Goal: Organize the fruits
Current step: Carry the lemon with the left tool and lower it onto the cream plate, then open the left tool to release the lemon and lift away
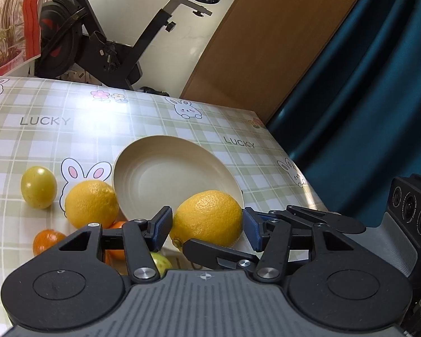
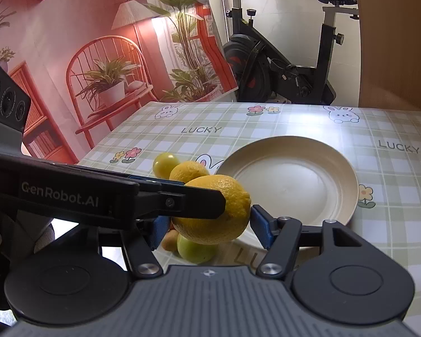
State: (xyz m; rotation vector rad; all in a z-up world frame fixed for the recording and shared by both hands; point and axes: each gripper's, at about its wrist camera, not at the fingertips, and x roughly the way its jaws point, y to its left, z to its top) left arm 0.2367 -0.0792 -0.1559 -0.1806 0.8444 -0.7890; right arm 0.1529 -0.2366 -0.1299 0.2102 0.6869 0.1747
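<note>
A big yellow lemon sits between the blue pads of my left gripper, lifted at the near rim of the cream plate; the pads touch both its sides. In the right wrist view the same lemon is held by the left gripper's fingers, which cross in from the left. My right gripper is open with the lemon between its pads, not touching. A second lemon, a green fruit and small oranges lie left of the plate.
A checked "LUCKY" tablecloth covers the table. Another green fruit and a small orange one lie under the held lemon. An exercise bike stands behind the table, a dark curtain to the right.
</note>
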